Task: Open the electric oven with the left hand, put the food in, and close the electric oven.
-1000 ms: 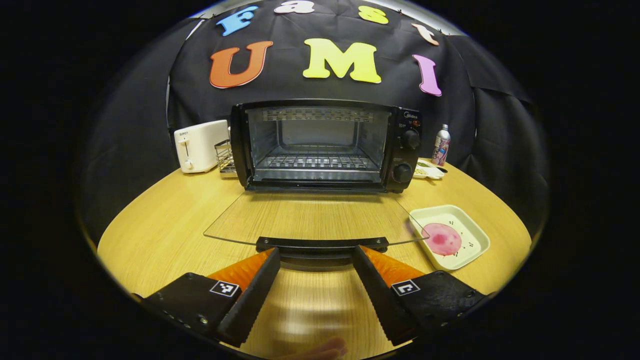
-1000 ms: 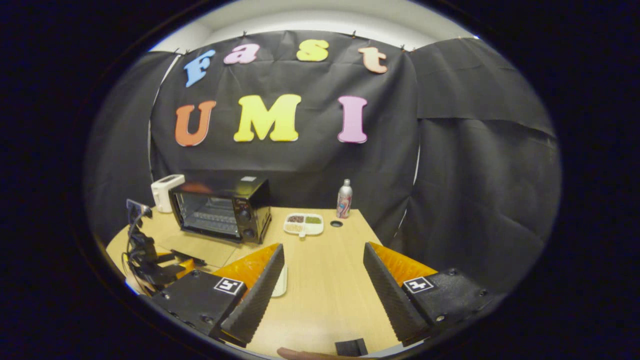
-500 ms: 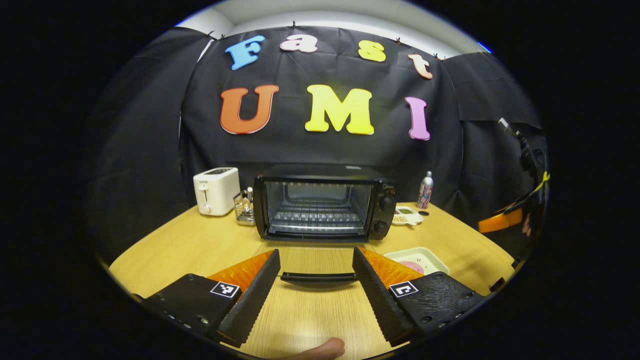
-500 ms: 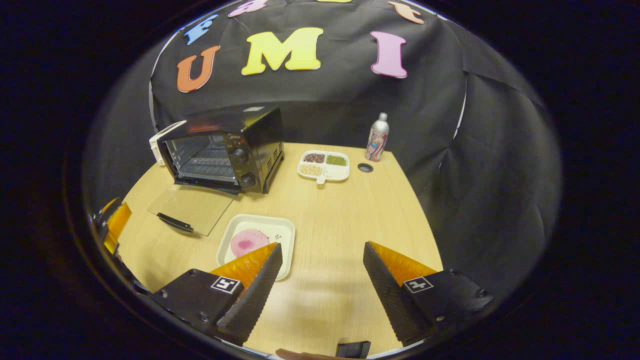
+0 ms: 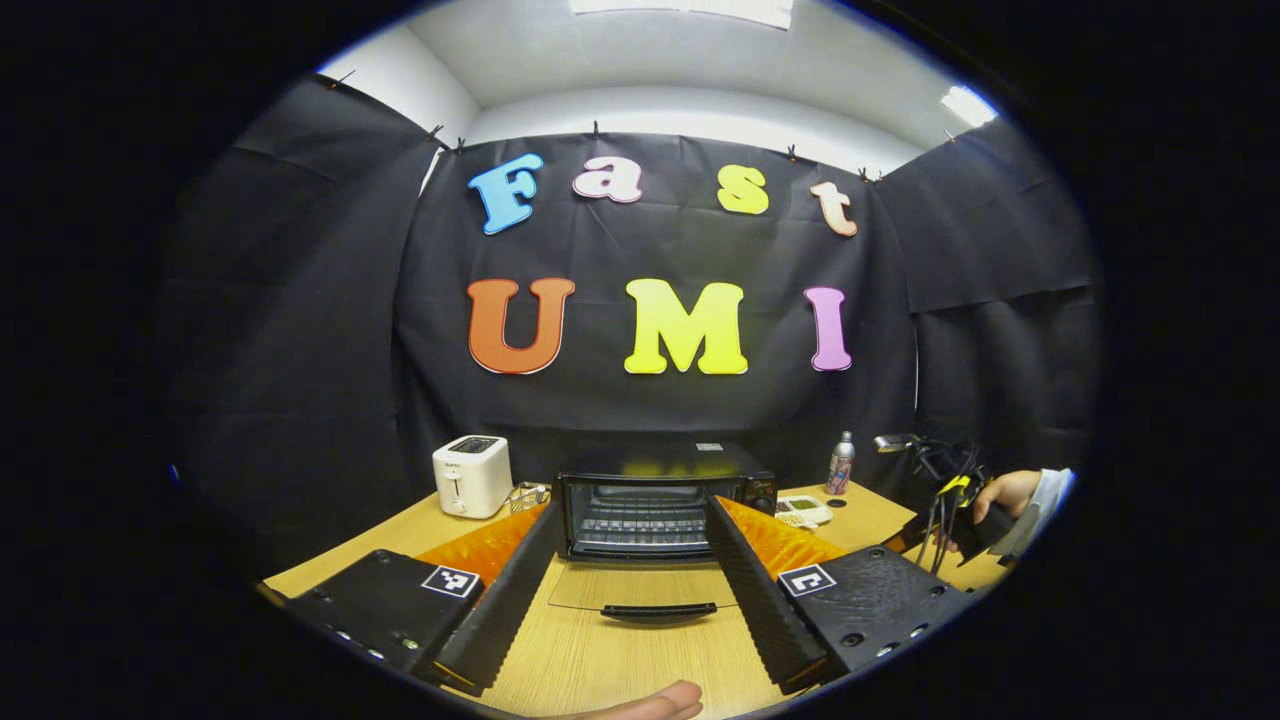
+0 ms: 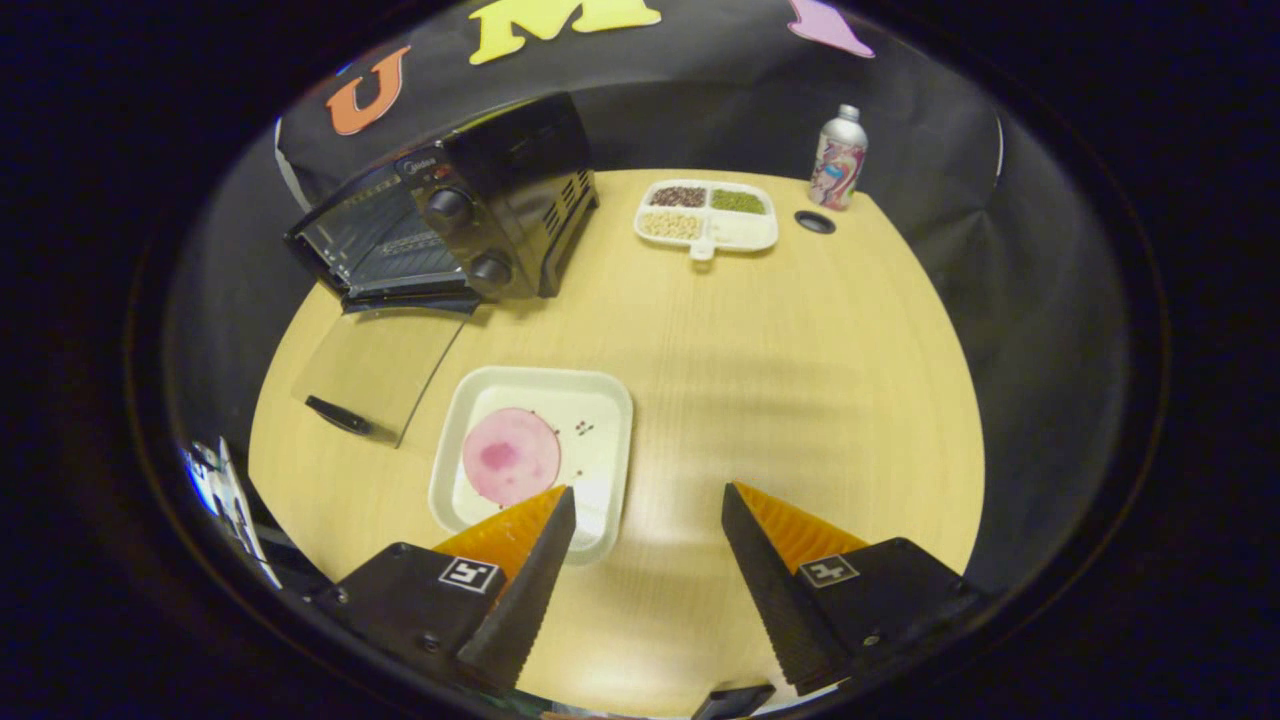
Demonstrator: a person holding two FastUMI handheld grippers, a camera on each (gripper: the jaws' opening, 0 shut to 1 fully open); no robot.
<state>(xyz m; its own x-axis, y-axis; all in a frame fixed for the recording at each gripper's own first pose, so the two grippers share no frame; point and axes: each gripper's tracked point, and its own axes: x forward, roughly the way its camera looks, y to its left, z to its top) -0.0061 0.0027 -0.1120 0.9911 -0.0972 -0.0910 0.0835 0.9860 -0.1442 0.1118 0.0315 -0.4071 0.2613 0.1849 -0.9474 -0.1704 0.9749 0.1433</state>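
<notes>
Both grippers wide open, holding nothing. Right gripper (image 6: 640,585) above table, plate (image 6: 600,400) with food (image 6: 510,455) just ahead-left; oven (image 6: 450,220) door down.

The right gripper (image 6: 640,560) is seen above the wooden table (image 6: 800,380), its two fingers spread wide apart with nothing held between them; just ahead of its left-hand finger a white square tray (image 6: 590,400) is set on the table, and a round pink slice of food (image 6: 510,455) is laid in the tray beside a few small dark specks; farther off the black electric oven (image 6: 470,215) is found with its glass door (image 6: 370,365) folded down flat onto the table, the dark handle (image 6: 338,415) at the door's near edge; a divided white dish (image 6: 708,215) of grains, a small dark cap (image 6: 814,222) and a metal bottle (image 6: 838,158) are placed near the far edge.
</notes>
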